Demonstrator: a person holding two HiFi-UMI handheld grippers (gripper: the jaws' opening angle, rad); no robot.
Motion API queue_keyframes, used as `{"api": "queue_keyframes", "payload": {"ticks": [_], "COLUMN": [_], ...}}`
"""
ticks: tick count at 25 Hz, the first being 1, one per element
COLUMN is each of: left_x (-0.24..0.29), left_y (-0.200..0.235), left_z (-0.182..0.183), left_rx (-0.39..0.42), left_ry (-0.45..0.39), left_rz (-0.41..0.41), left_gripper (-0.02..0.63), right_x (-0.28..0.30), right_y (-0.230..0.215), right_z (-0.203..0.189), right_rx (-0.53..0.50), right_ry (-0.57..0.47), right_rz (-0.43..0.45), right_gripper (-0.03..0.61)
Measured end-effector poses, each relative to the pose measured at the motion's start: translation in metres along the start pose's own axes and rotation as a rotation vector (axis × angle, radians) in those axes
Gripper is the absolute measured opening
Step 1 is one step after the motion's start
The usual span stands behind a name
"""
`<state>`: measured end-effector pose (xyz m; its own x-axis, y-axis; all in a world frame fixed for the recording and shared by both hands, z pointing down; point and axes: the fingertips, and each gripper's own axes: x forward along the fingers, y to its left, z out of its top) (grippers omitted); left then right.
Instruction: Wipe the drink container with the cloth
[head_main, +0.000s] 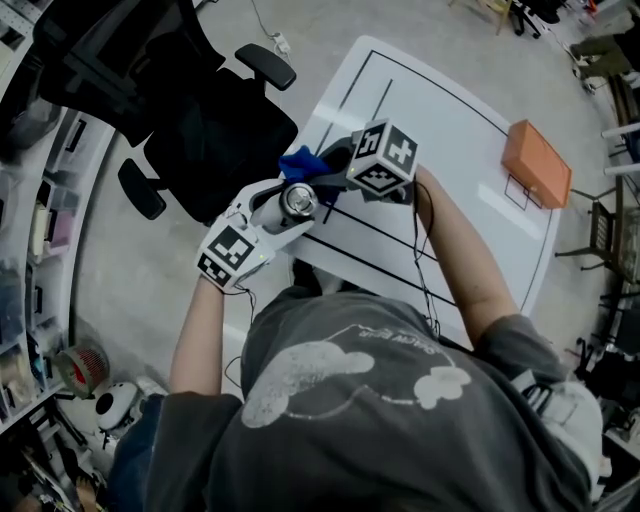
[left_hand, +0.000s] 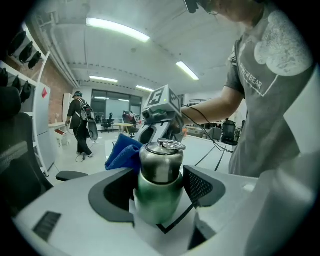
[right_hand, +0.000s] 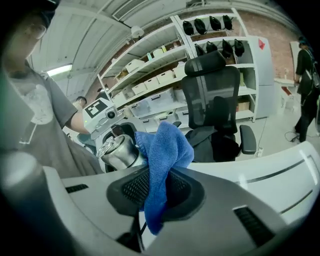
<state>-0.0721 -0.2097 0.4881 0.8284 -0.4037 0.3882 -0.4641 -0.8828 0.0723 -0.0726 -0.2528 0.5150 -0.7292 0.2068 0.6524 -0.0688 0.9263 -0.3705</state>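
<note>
Head view: a black office chair (head_main: 215, 120) is standing beside the white surface (head_main: 450, 140), which is carrying an orange box (head_main: 537, 163). Both forearms are reaching forward, converging at its corner.

Left gripper view: the left hand-held gripper (left_hand: 157, 187) is grasping the steel drink container (left_hand: 159, 165) upright.

Right gripper view: the right hand-held gripper (right_hand: 159, 192) is clenching the blue cloth (right_hand: 162, 150) just beside the container.
</note>
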Motion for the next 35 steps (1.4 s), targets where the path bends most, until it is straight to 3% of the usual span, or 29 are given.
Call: {"api": "queue_keyframes", "payload": {"ticks": [9,17,28,35], "left_x": [-0.001,-0.002,-0.013,-0.028], "left_y": [0.000,0.000,0.005,0.003], "left_z": [0.000,0.001,-0.005,-0.001], "left_rx": [0.024,0.021,-0.131,-0.194], "left_ry": [-0.004,-0.020,-0.084,-0.102], "left_rz": [-0.093,-0.066,0.191,0.474], "left_gripper": [0.307,0.310,0.311,0.311], "right_x": [0.031,0.037,0.020,-0.011], "right_y": [-0.023,-0.026,-0.024,-0.021], "right_z": [-0.025,-0.032,-0.033,-0.045], "right_rx": [0.043,0.081,0.148,0.179], "right_ry": [0.108,0.090,-0.015,-0.065], "right_rz": [-0.028,-0.017,-0.157,-0.281], "right_gripper": [0.054,0.054,0.058,0.058]}}
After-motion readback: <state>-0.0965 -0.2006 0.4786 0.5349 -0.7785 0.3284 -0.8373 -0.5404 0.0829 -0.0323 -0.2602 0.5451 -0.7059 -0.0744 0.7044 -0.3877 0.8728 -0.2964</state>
